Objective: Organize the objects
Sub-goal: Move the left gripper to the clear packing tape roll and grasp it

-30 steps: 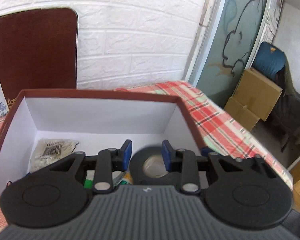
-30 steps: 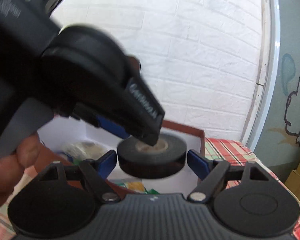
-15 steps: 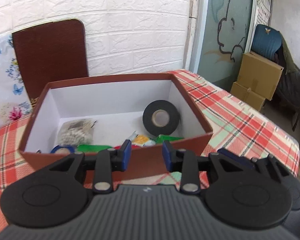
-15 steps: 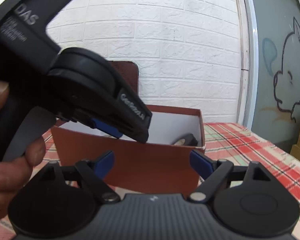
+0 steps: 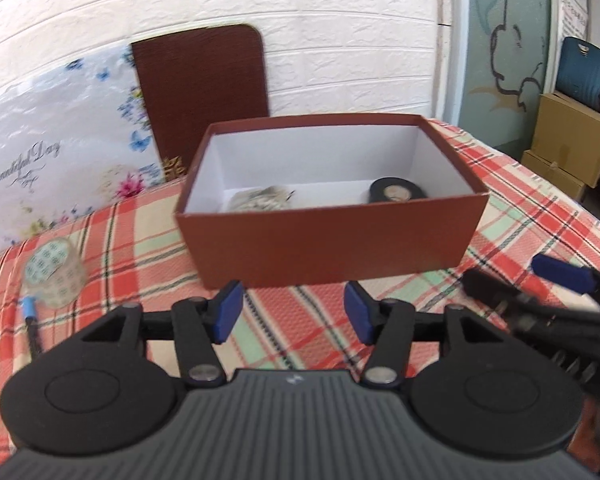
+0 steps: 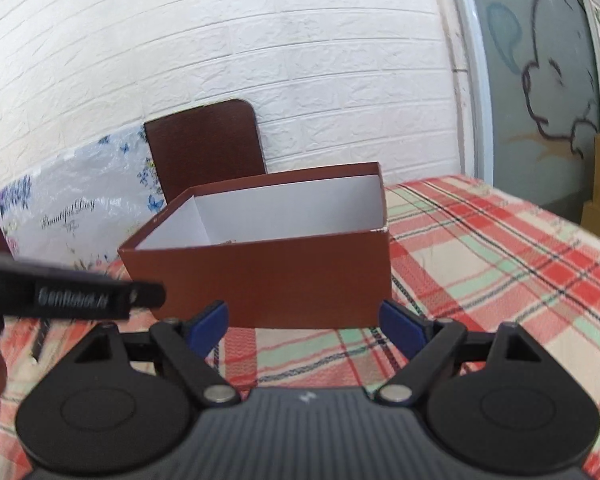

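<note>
A brown cardboard box [image 5: 332, 248] with a white inside stands on the plaid tablecloth; it also shows in the right wrist view [image 6: 276, 280]. Inside it lie a black tape roll [image 5: 396, 191] and a clear bag of small white items [image 5: 260, 200]. My left gripper [image 5: 294, 312] is open and empty, in front of the box. My right gripper [image 6: 304, 322] is open and empty, also in front of the box. A roll of patterned clear tape [image 5: 54, 272] and a pen with a blue end [image 5: 32, 320] lie on the cloth to the left.
The brown box lid [image 5: 202, 76] leans on the white brick wall behind the box, beside a flowered plastic bag [image 5: 56, 152]. The right gripper's fingers [image 5: 560, 280] show at right in the left wrist view. Cardboard boxes [image 5: 568, 140] stand beyond the table's right edge.
The black tape roll has been let go into the box. Both grippers have pulled back from the box and lower, and the left jaws have opened wider.
</note>
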The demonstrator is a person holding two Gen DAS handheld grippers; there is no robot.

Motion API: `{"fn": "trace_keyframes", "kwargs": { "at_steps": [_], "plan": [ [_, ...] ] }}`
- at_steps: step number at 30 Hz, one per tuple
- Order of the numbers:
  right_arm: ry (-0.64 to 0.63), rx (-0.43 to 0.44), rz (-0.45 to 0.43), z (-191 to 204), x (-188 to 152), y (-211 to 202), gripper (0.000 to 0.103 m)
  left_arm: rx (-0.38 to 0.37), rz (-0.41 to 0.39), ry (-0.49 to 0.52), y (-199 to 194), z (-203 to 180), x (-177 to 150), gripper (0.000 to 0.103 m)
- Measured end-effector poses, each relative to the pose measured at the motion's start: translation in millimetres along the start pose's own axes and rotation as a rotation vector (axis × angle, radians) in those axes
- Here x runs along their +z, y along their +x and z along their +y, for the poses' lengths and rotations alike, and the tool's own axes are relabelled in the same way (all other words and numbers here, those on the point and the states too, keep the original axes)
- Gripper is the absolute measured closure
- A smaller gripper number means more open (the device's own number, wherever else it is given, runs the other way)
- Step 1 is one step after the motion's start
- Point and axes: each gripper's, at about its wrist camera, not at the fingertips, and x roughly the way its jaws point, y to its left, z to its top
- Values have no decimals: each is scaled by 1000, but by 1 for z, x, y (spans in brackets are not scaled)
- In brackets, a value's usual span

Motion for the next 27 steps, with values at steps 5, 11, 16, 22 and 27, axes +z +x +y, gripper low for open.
{"fn": "trace_keyframes", "kwargs": {
  "at_steps": [5, 11, 16, 22, 27],
  "plan": [
    [85, 29, -26, -4, 16, -11, 14, 37, 12, -28, -8, 11, -14, 20],
    [94, 51, -11, 8, 18, -17, 14, 65, 18, -35, -11, 17, -22, 13],
    [72, 54, 6, 18, 13, -17, 13, 69, 13, -44, -13, 23, -26, 10],
    [66, 44, 10, 22, 10, -17, 13, 66, 21, -48, -11, 26, -29, 10],
    [77, 30, 11, 22, 8, -19, 12, 70, 24, -49, -10, 29, -31, 10]
  ]
}}
